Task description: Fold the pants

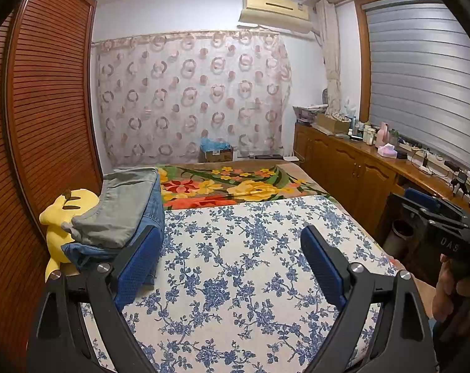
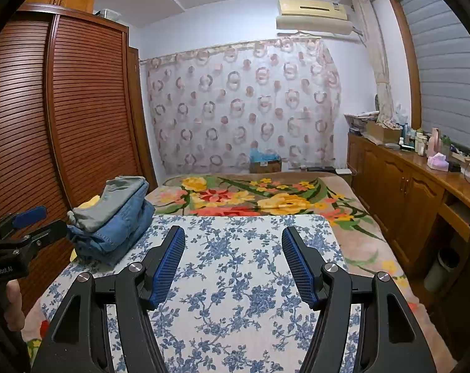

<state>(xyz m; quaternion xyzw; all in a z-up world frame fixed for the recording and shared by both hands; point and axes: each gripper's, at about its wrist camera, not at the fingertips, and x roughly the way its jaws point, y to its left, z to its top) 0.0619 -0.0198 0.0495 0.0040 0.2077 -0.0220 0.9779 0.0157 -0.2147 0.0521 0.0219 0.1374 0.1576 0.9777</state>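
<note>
Left wrist view first: the left gripper (image 1: 231, 242) has its blue pads spread wide apart with nothing between them, just hanging over the blue-and-white floral sheet (image 1: 235, 279). The pants are at about 10 o'clock from it: a folded stack with grey pants (image 1: 123, 208) on top of blue jeans (image 1: 154, 214), sitting at the sheet's left edge. The left finger's tip overlaps the stack in this shot, can't tell if it actually touches. A yellow plush toy (image 1: 61, 217) is wedged behind the stack, against the slatted wardrobe (image 1: 45, 124). The other gripper pokes in at 3 o'clock, held by a hand (image 1: 449, 286).

Right wrist view: the right gripper (image 2: 233, 242) is also parted, a bit narrower, empty too, over the same sheet. The stack sits at 10 o'clock, clear of its fingers. Beyond the sheet at 12 o'clock there's a flowery blanket (image 2: 250, 195), then a ring-patterned curtain (image 2: 244, 105). Wooden cabinets (image 2: 396, 192) run along at 2 o'clock.
</note>
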